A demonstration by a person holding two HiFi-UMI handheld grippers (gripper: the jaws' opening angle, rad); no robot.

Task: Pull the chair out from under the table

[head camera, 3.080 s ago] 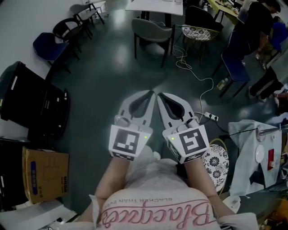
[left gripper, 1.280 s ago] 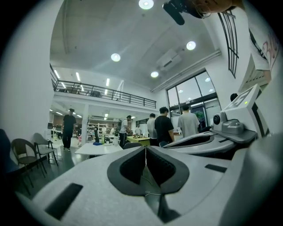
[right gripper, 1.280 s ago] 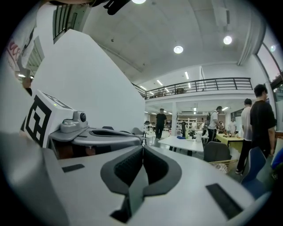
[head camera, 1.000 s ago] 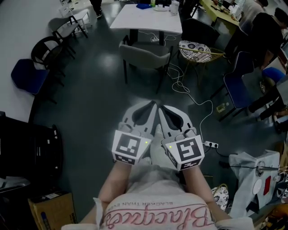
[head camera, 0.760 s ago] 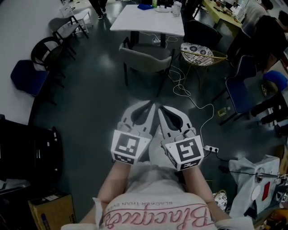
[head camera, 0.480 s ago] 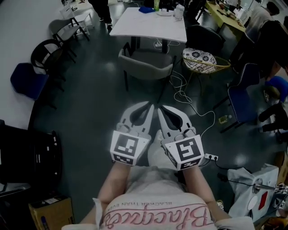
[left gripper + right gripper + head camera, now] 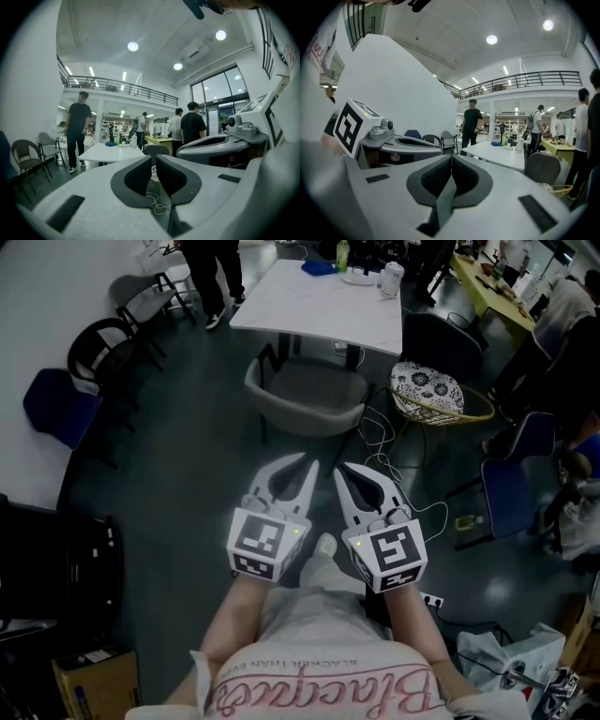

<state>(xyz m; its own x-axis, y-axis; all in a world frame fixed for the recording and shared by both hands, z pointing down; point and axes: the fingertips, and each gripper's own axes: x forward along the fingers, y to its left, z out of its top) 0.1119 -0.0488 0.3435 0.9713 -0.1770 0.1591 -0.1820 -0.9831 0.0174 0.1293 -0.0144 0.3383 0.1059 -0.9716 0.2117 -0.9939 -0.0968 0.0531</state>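
Nearer than before sat the chair (image 7: 305, 401) and table (image 7: 309, 306). The basket (image 7: 474, 415) held 1 patterned cushion (image 7: 427, 385). The left gripper (image 7: 313, 464) and right gripper (image 7: 339, 469) were pressed together, empty.

— Bright or dim from the head view?
— Dim and murky. Dark falloff toward the left edge and the lower corners. Faint pale sheen on the floor (image 7: 199, 381), off the left edge of the table (image 7: 319, 298); white tabletop the brightest patch.
— Along the jaws?
— Much brighter. Round ceiling lamps (image 7: 133, 46) overhead, slightly flared; daylight through tall windows (image 7: 220, 91) at right. Black ring around each fisheye circle, straight lines bowed near the rim. Close shells of the left gripper (image 7: 153, 158) and right gripper (image 7: 451, 158) soft, out of focus; room behind sharper.
— Shadows?
— Soft, diffuse; deepest under the table, around the chair (image 7: 305, 395).
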